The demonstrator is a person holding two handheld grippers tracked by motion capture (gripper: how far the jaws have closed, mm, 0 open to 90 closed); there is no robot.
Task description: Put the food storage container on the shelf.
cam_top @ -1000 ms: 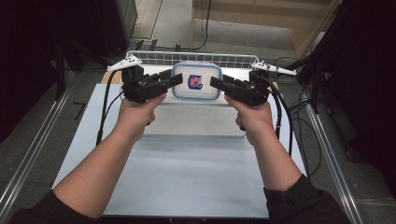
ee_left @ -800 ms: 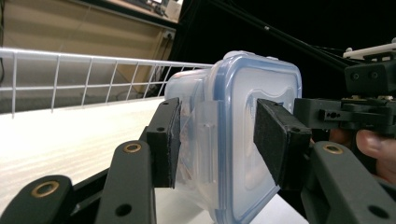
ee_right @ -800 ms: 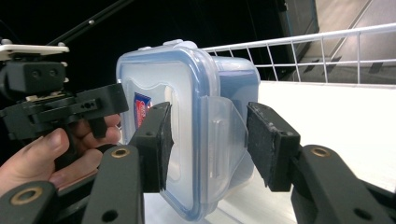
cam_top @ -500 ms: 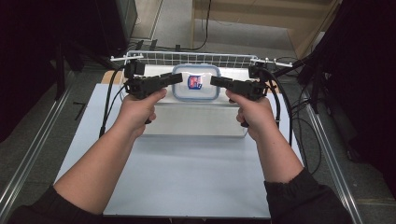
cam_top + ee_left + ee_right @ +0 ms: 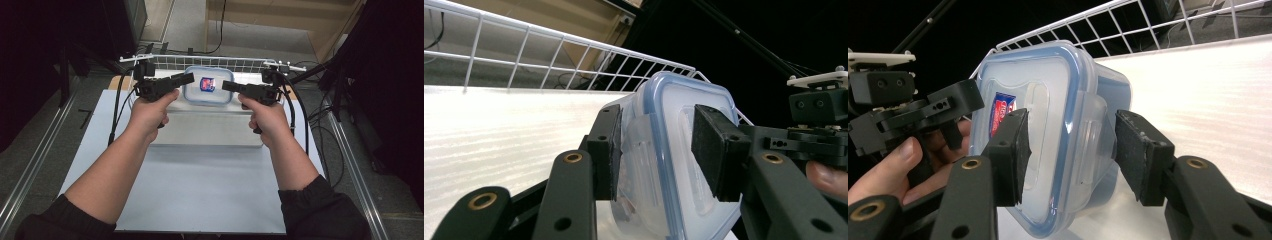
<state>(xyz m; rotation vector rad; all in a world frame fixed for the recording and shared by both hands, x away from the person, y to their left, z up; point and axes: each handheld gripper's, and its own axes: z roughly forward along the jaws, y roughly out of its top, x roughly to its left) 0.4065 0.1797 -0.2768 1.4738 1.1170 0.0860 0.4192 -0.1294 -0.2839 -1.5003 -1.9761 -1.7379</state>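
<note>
container: clear, blue-rimmed lid, red-blue label | rack: white wire | grippers: black

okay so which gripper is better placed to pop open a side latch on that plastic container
Right, probably. The right gripper has its open jaws straddling a latch flap on the container. The left gripper brackets the opposite lid edge, its inner pad seemingly against the wall, so it looks set to brace.

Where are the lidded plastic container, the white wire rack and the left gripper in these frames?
plastic container [image 5: 208,86]: high view, on the middle of its clear lid.
white wire rack [image 5: 549,57]: left gripper view, on a wire of its grid.
left gripper [image 5: 655,147]: left gripper view, midway between its jaws, which straddle the container's edge.
</note>
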